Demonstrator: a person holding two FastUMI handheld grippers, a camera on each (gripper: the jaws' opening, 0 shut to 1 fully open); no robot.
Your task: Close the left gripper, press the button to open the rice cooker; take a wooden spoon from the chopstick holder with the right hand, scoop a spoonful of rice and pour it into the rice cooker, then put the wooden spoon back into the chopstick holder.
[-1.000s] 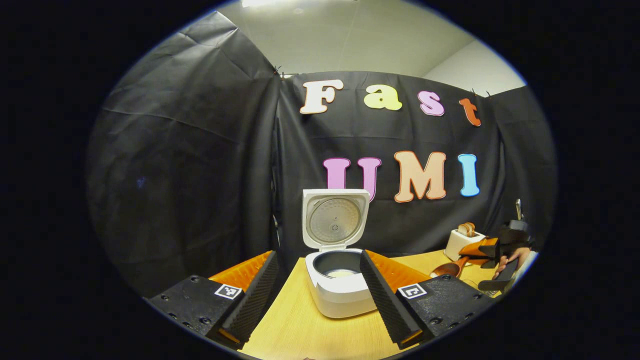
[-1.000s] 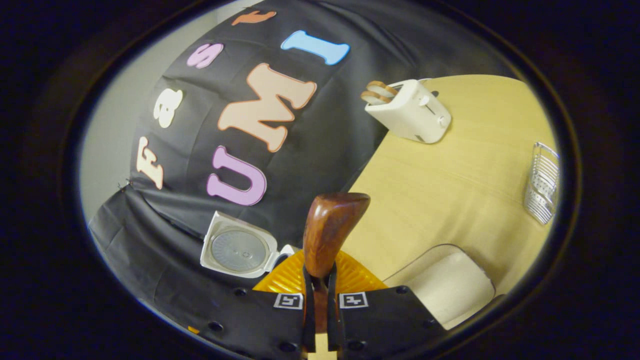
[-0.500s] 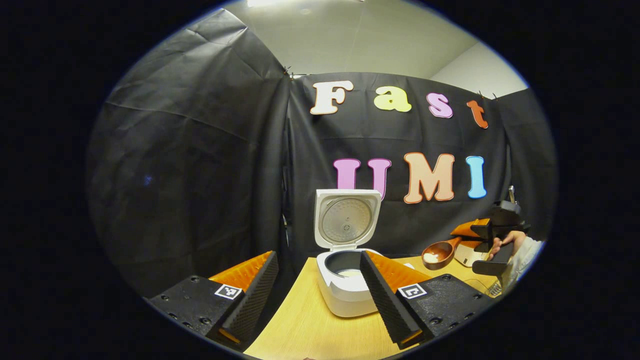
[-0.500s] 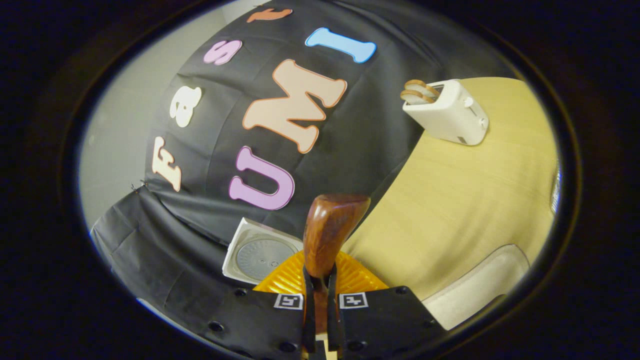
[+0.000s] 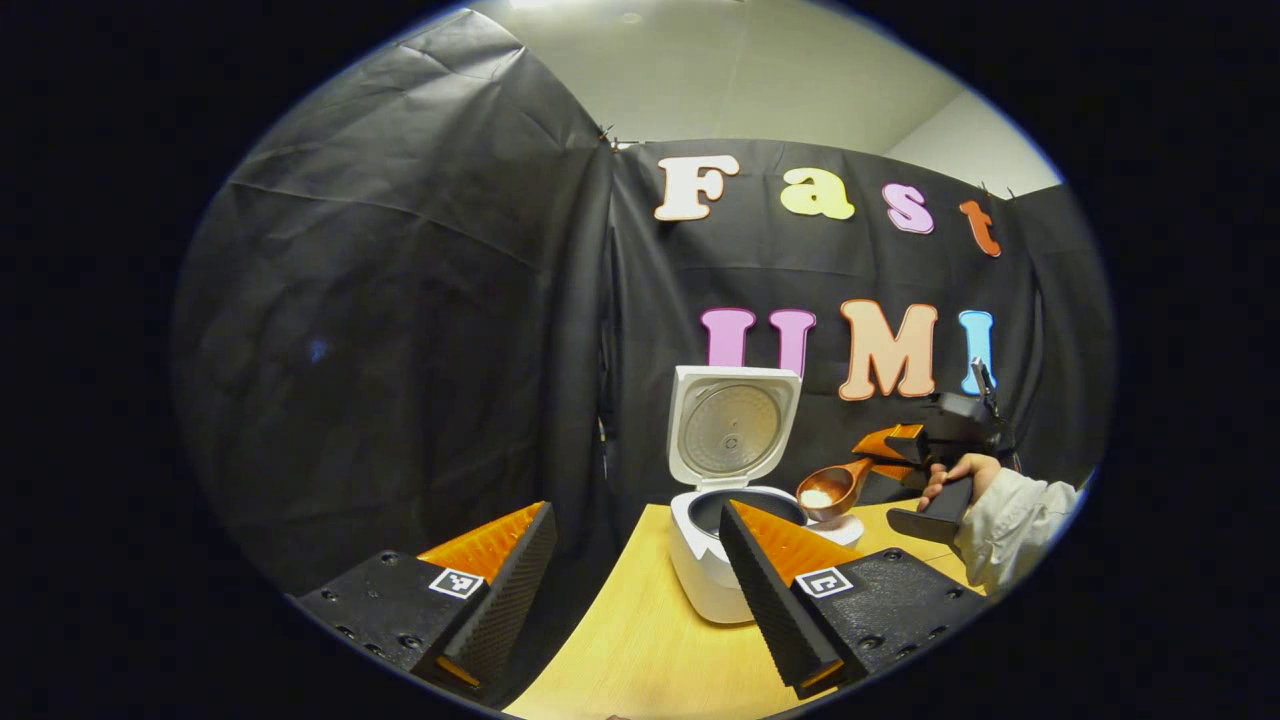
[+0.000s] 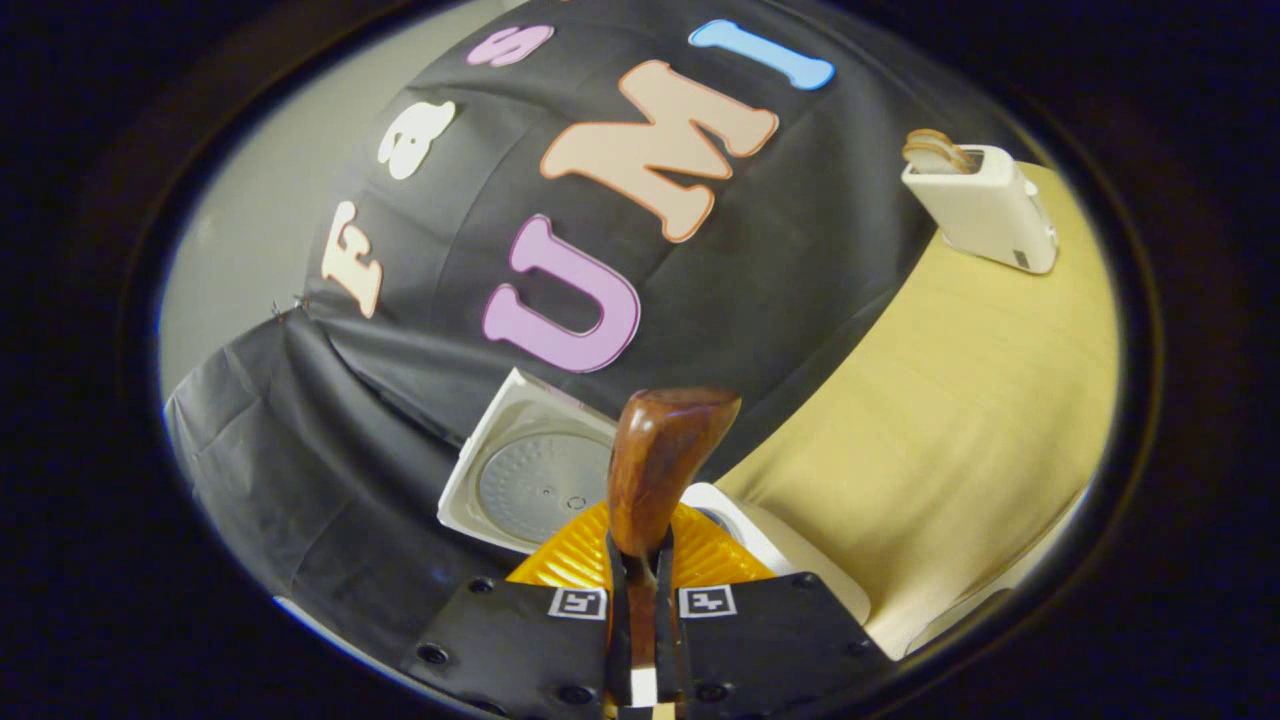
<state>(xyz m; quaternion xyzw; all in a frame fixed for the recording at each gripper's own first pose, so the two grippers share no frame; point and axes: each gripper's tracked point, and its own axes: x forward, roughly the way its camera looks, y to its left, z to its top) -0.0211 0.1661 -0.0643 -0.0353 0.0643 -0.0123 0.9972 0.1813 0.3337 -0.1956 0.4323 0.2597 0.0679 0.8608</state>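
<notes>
I've got the right gripper (image 6: 640,560) jaws clamped on the brown wooden spoon (image 5: 832,489), its long axis pointing left in the left gripper view, bowl of white rice just above the open white rice cooker (image 5: 712,520) at lower centre on the counter (image 5: 640,650). Left gripper (image 5: 640,560) jaws apart, idle.

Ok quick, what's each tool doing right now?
Left tool: open, holding nothing.
Right tool: closed on the wooden spoon, rice in its bowl, beside the open rice cooker.

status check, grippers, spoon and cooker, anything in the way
Left gripper open, idle. Right gripper shut on wooden spoon, rice in bowl, at the open rice cooker. Nothing in the way.
</notes>
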